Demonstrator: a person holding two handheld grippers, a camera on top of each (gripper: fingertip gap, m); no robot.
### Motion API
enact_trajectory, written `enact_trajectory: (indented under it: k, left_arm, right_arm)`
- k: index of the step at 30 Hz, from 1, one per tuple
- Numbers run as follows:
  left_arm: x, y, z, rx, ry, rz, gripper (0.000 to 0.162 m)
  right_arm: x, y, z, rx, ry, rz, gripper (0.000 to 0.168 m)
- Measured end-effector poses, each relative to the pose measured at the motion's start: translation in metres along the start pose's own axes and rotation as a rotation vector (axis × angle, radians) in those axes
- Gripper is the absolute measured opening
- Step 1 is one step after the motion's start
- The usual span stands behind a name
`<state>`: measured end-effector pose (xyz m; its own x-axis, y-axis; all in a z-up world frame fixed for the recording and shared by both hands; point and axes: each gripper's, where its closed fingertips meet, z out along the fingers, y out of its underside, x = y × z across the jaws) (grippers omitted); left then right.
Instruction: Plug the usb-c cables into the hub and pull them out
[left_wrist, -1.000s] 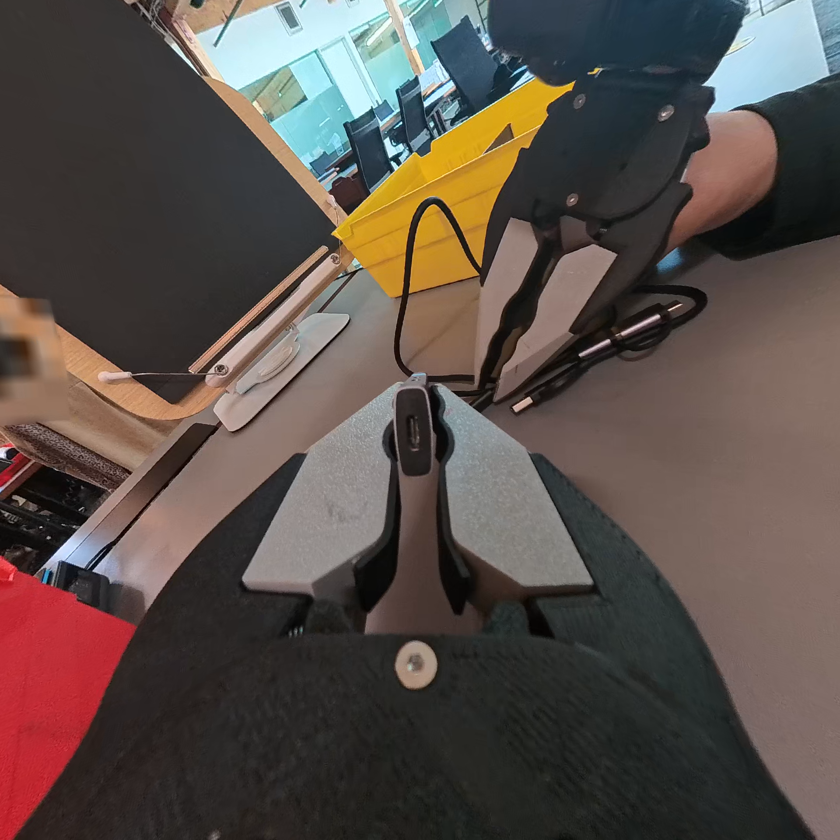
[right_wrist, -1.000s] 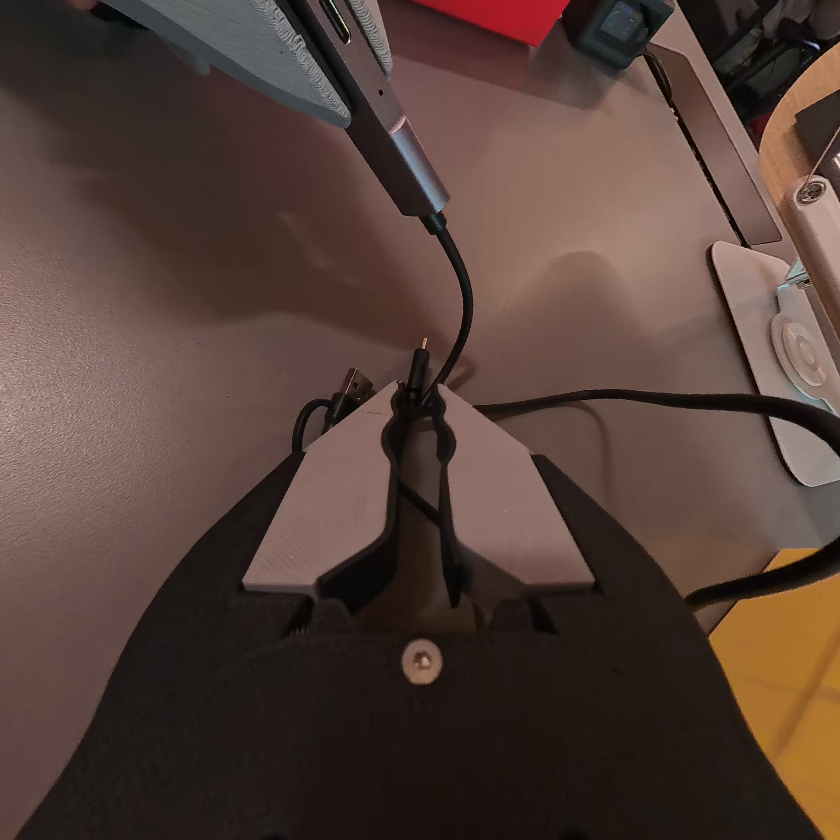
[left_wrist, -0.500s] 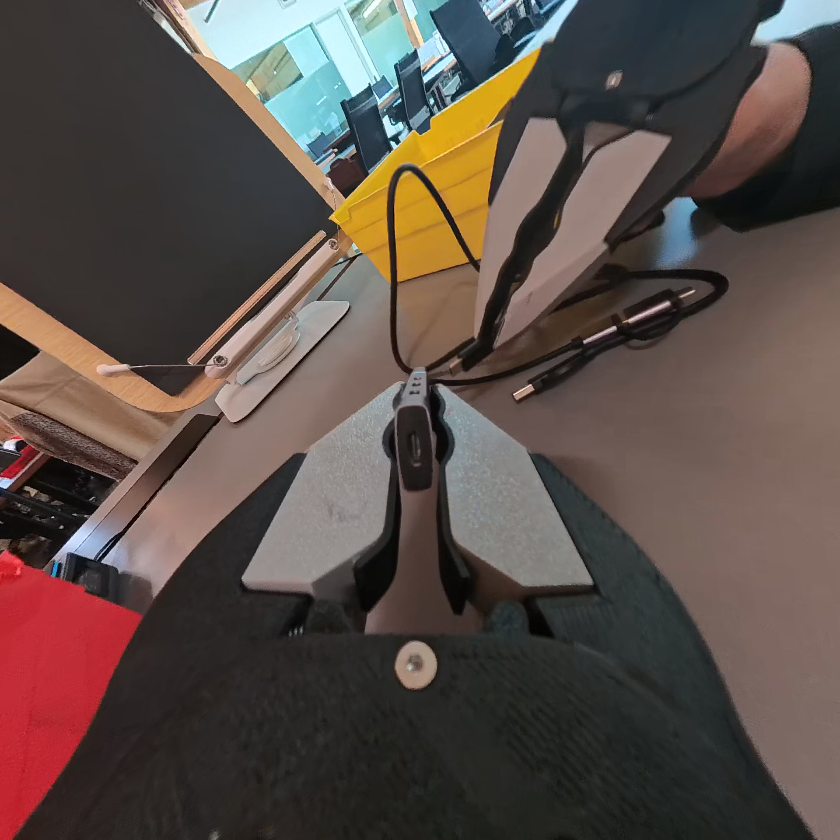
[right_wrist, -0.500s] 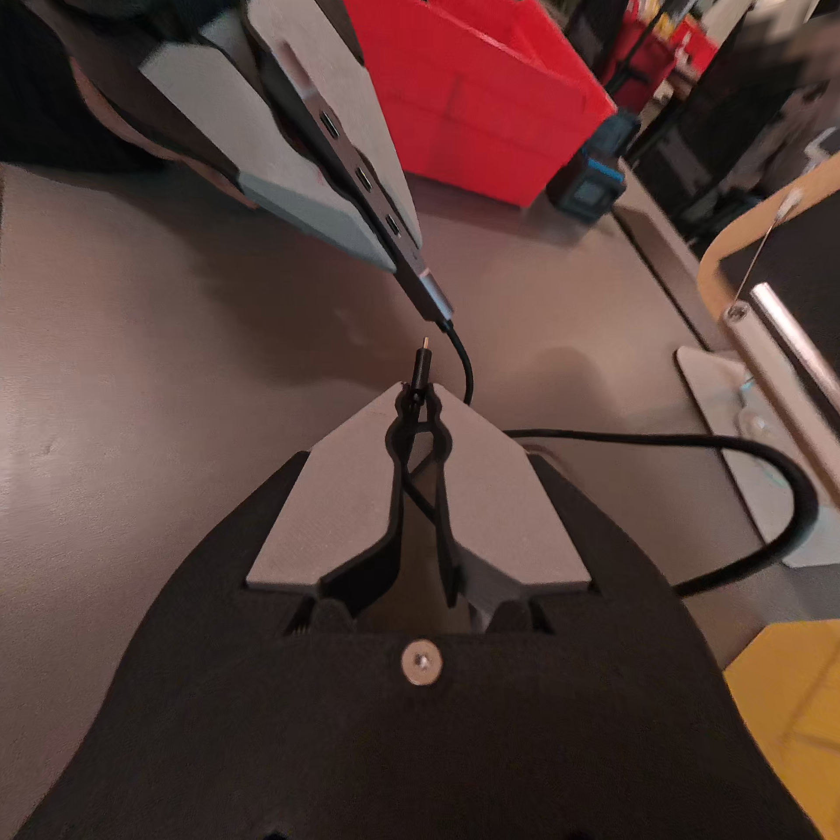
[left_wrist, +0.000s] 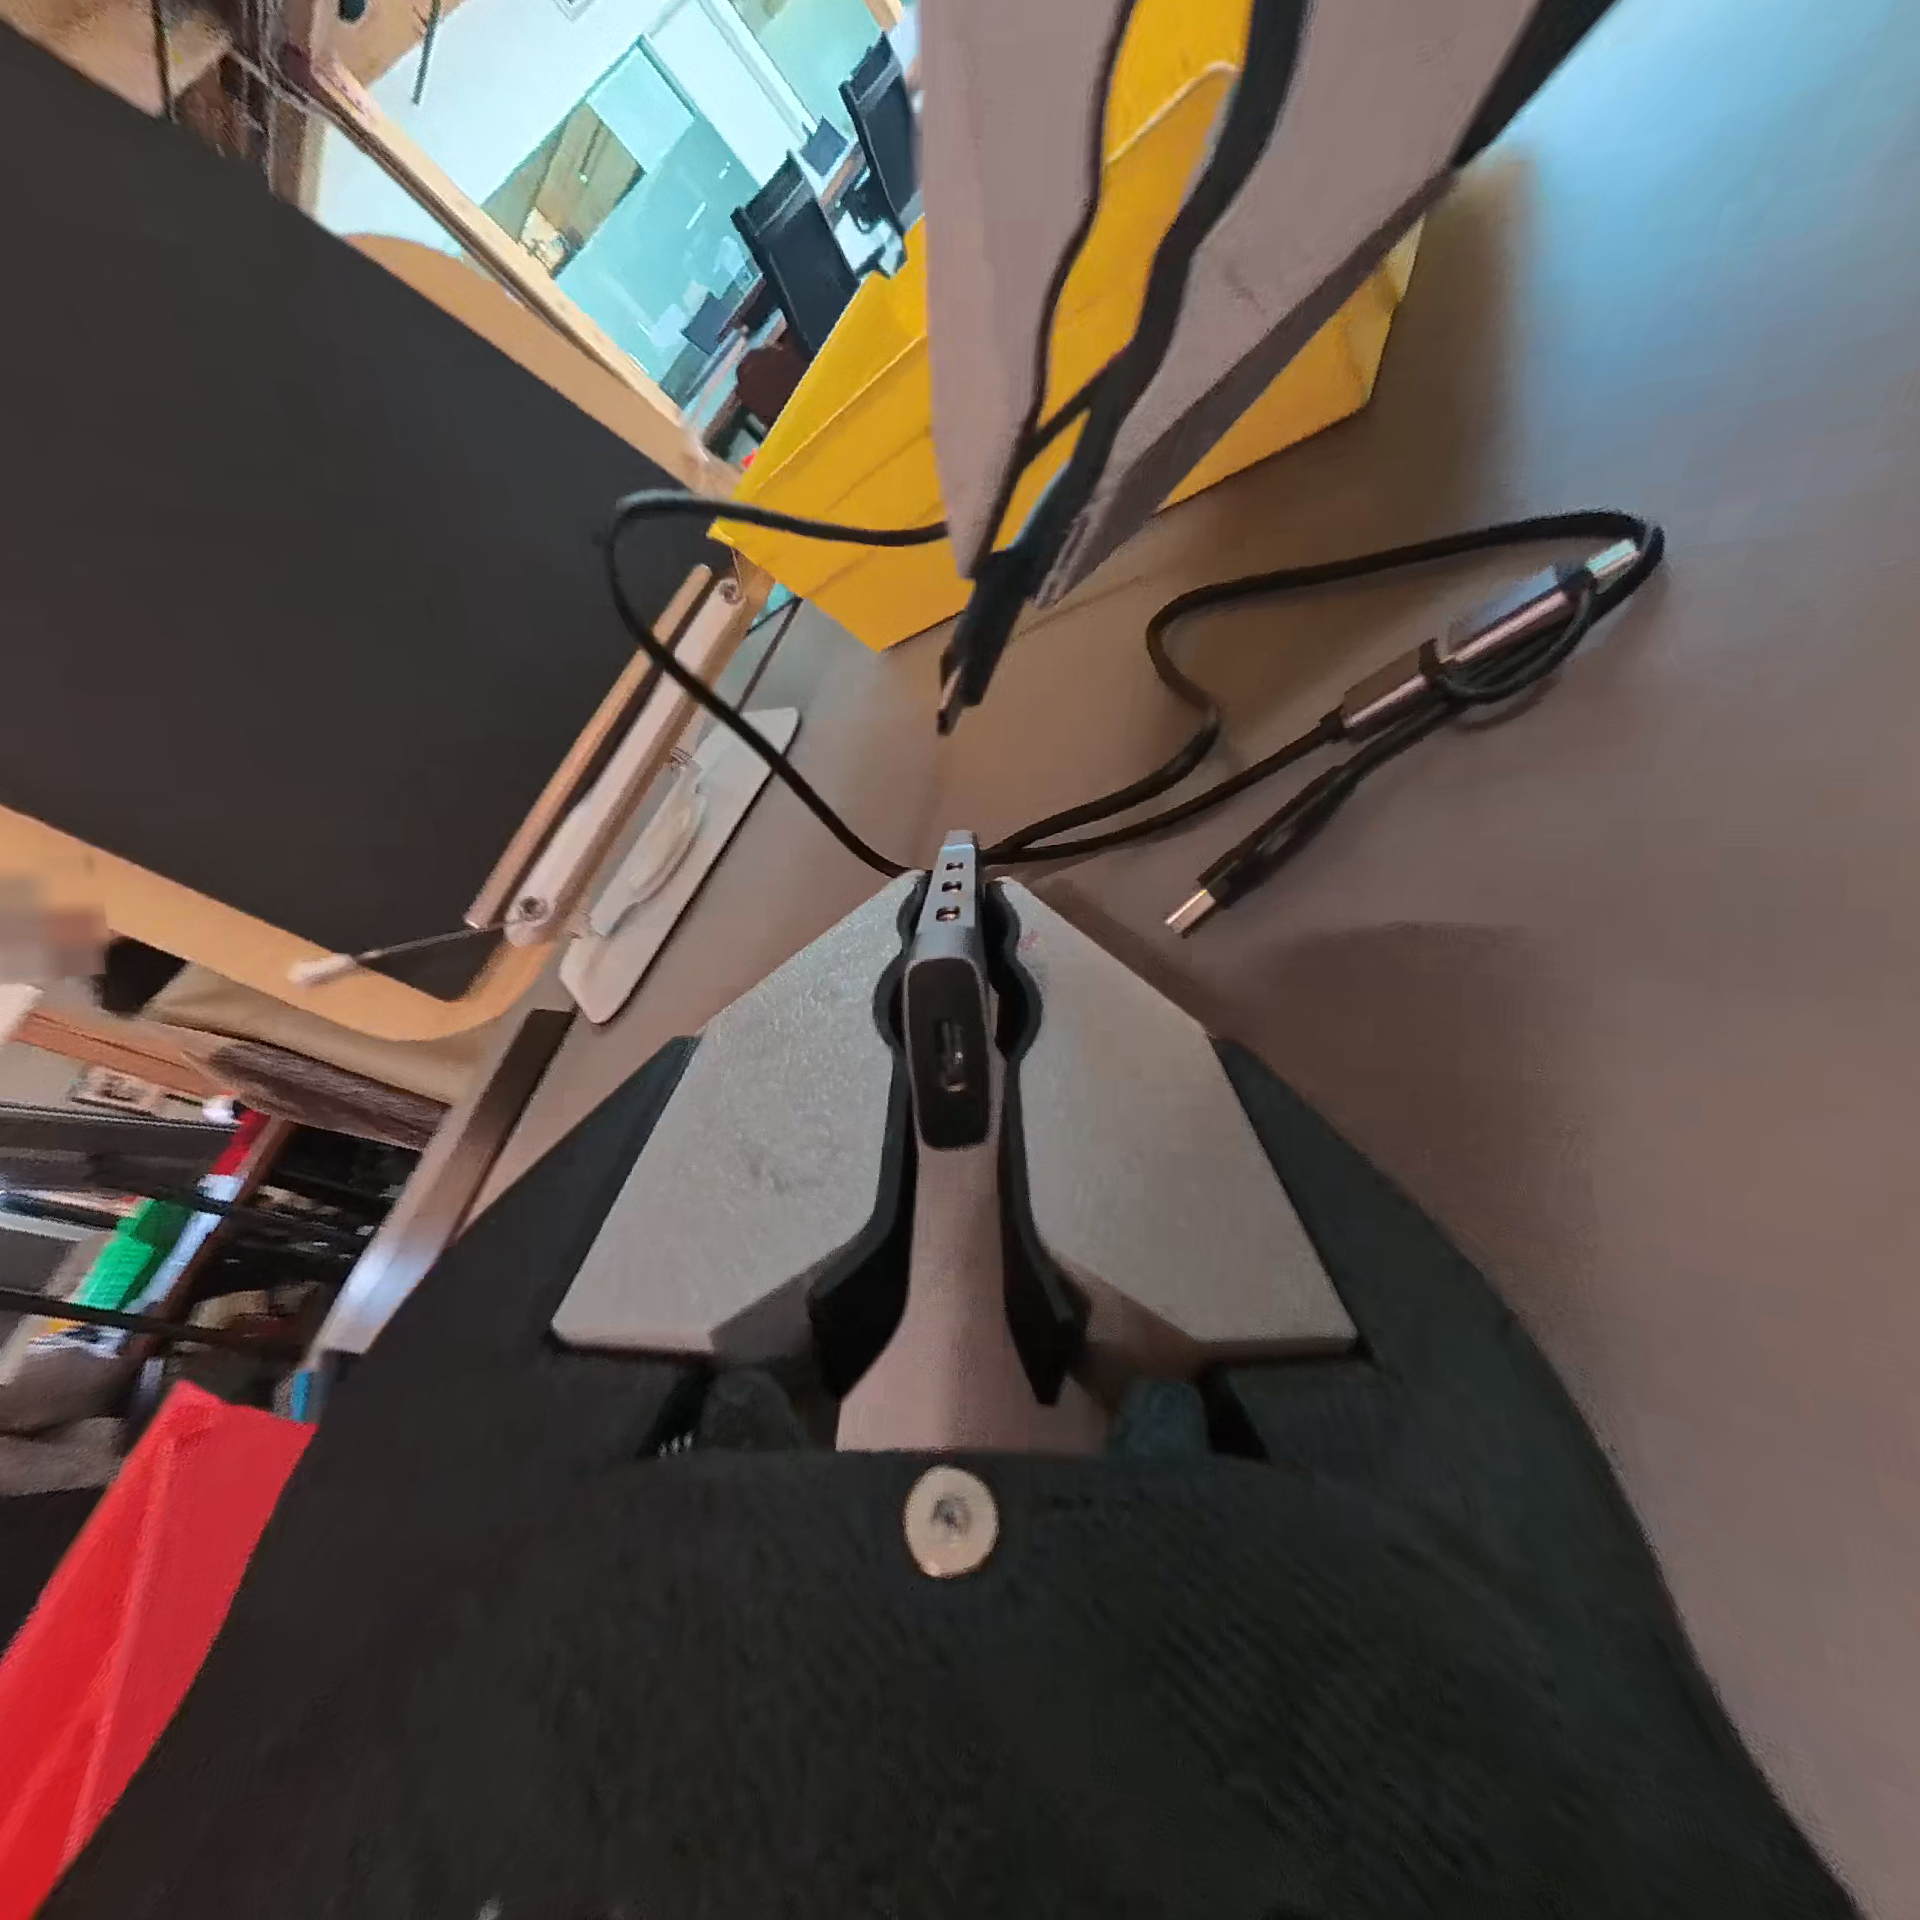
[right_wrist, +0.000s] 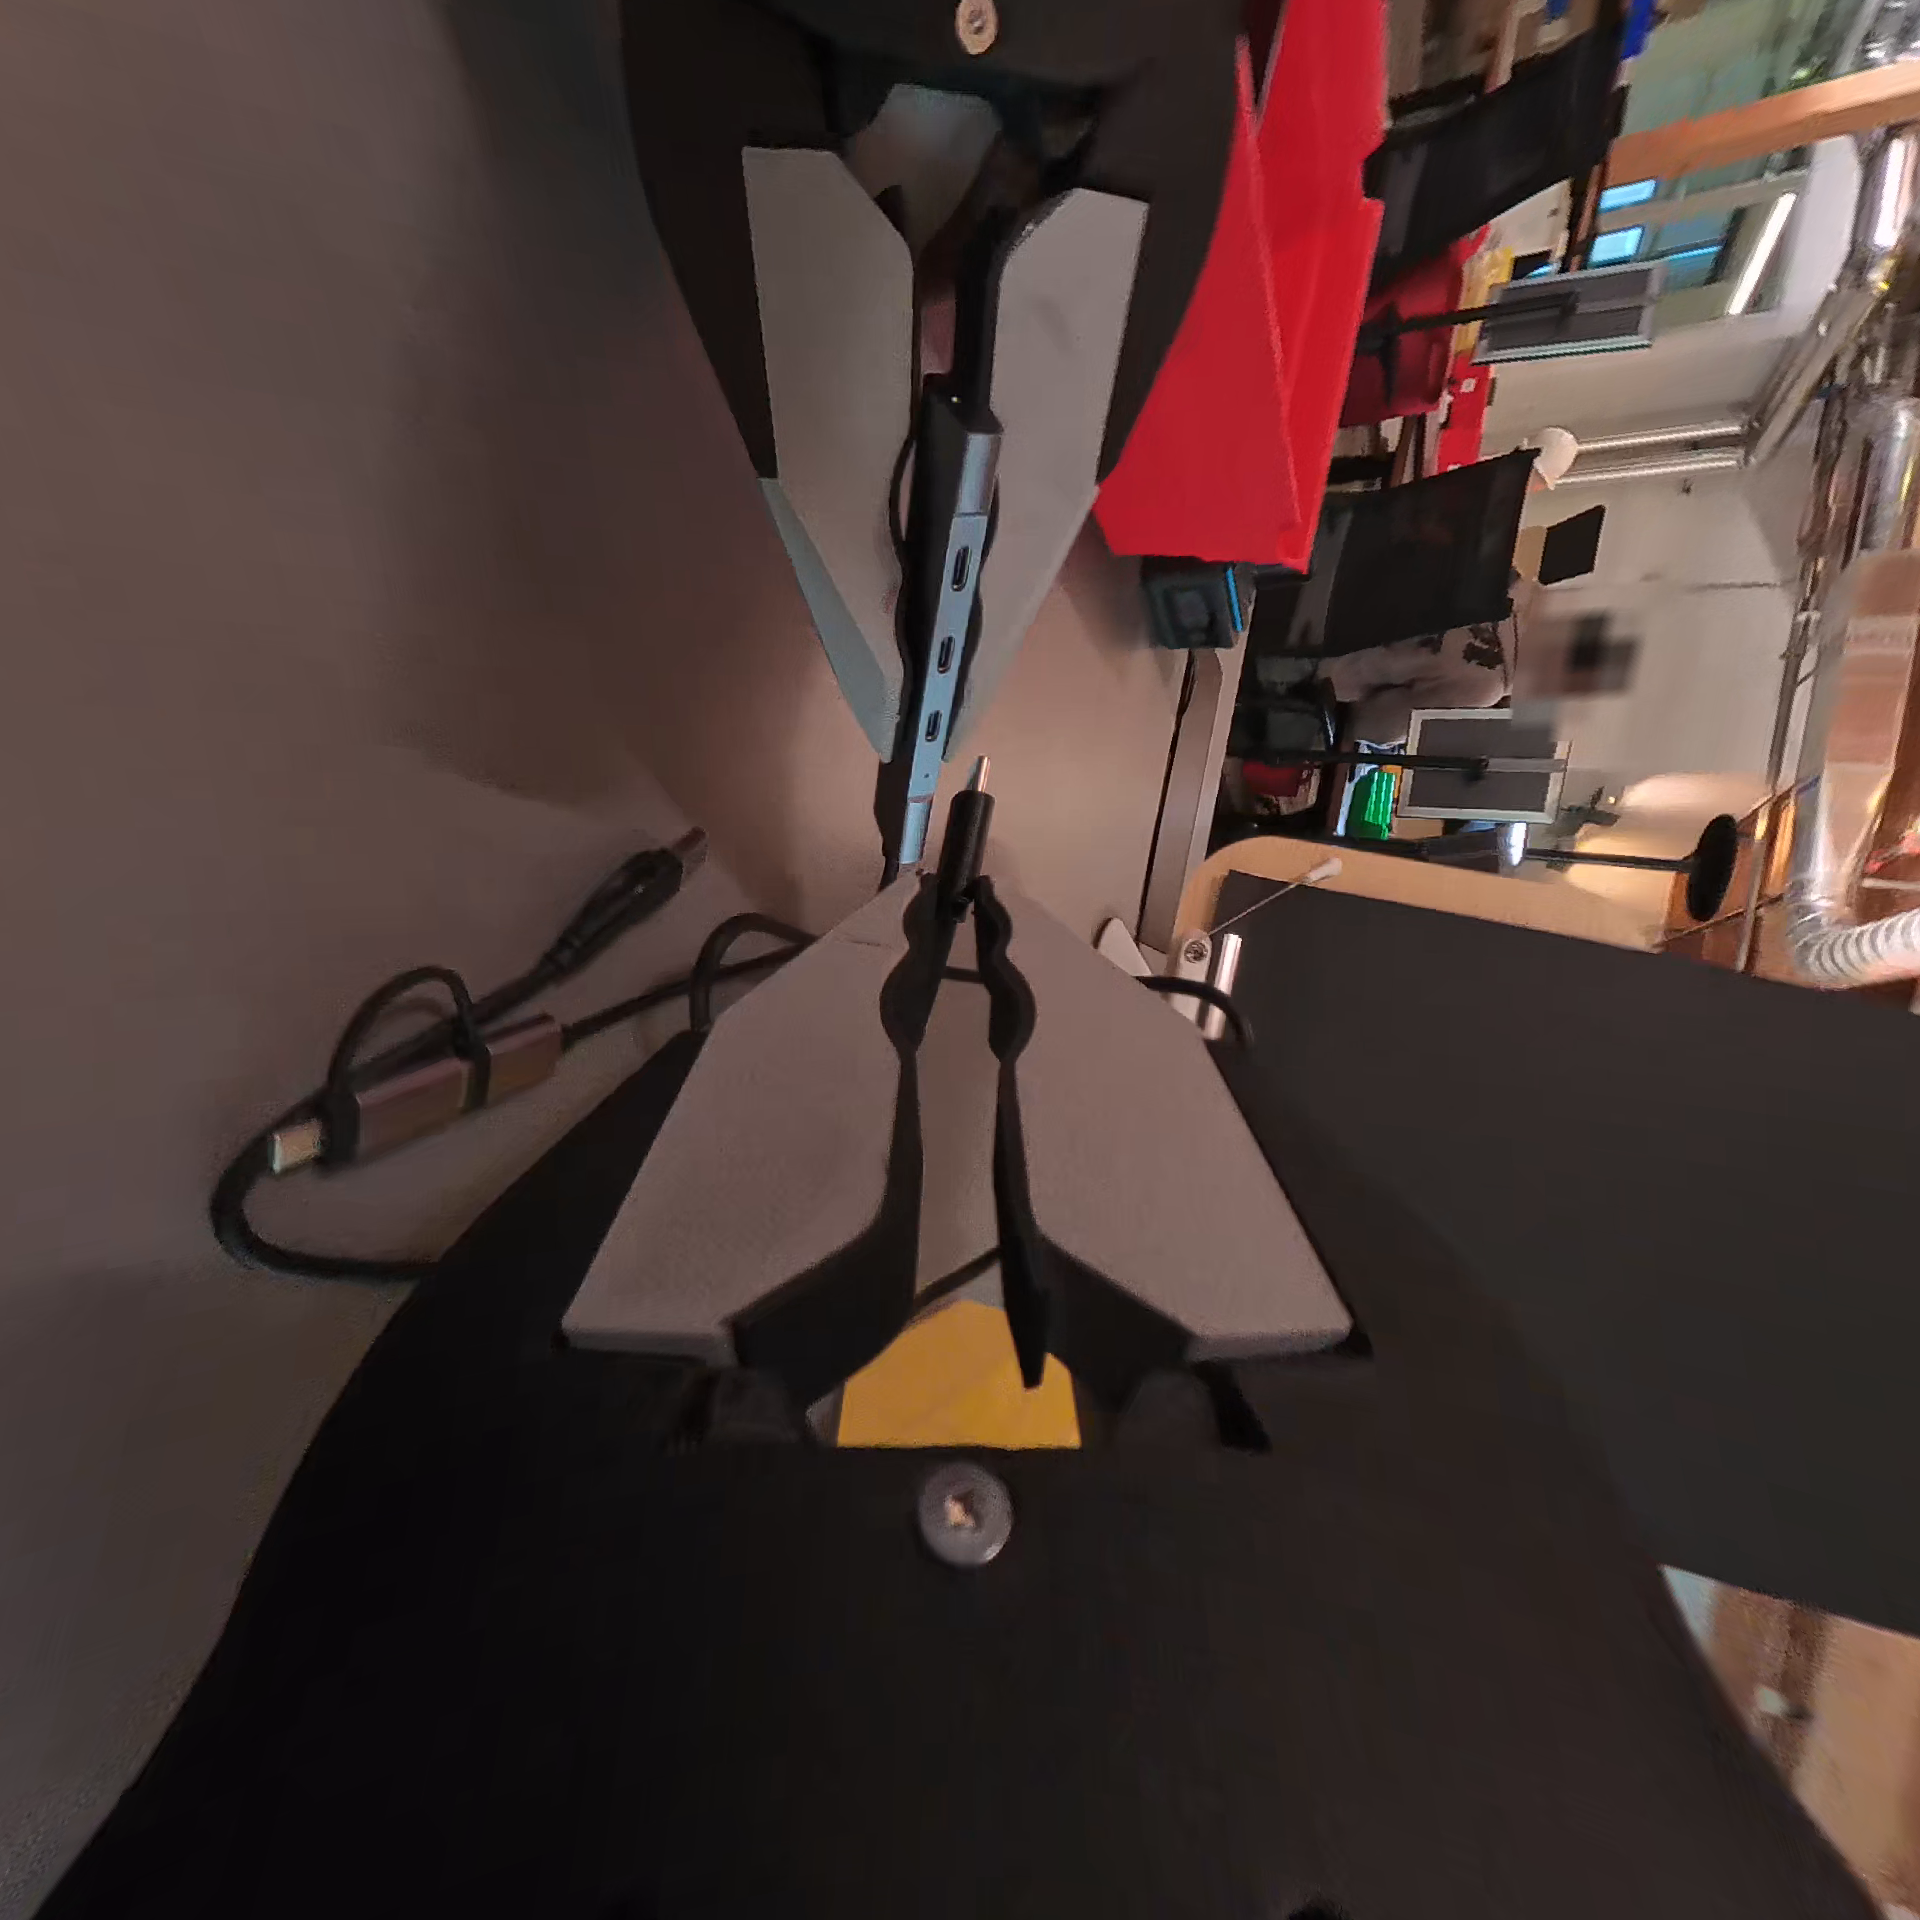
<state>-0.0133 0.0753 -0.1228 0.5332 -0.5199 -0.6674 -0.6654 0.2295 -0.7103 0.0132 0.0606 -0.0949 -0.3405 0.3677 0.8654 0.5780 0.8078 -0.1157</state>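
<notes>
plug (right_wrist: 968, 831) now nearer hub (right_wrist: 948, 613), both clamped in hand-held grippers; yellow bin (left_wrist: 883, 457) contents hidden

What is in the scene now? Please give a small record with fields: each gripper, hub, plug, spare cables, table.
left gripper: shut on the hub
hub: grey, held off the table, its row of ports facing the plug
right gripper: shut on the plug
plug: black with a metal tip, close to the hub but not yet inserted
spare cables: loose bundle lying on the table
table: grey, with a yellow bin at its far edge
</notes>
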Motion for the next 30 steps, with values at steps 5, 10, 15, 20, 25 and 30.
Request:
enact_trajectory:
  k: [5, 10, 15, 20, 25, 30]
  left_arm:
    - [0.003, -0.004, 0.001, -0.009, -0.030, 0.066, 0.008]
    - [0.005, -0.002, 0.003, -0.035, -0.048, 0.099, 0.008]
    - [0.005, -0.004, 0.003, -0.029, -0.050, 0.097, 0.008]
    - [0.005, -0.005, 0.002, -0.014, -0.049, 0.095, 0.008]
    - [0.006, -0.006, 0.002, -0.006, -0.052, 0.104, 0.008]
    - [0.006, -0.007, 0.002, -0.006, -0.053, 0.107, 0.008]
  right_arm:
    - [-0.003, -0.003, 0.005, -0.057, -0.062, -0.143, 0.004]
    - [-0.006, -0.004, 0.009, -0.111, -0.091, -0.236, 0.004]
    - [-0.010, -0.007, 0.008, -0.139, -0.126, -0.289, 0.004]
    - [-0.009, -0.001, 0.009, -0.164, -0.149, -0.282, 0.004]
    - [-0.010, 0.003, 0.012, -0.180, -0.156, -0.281, 0.004]
    - [-0.010, 0.003, 0.013, -0.193, -0.164, -0.308, 0.004]
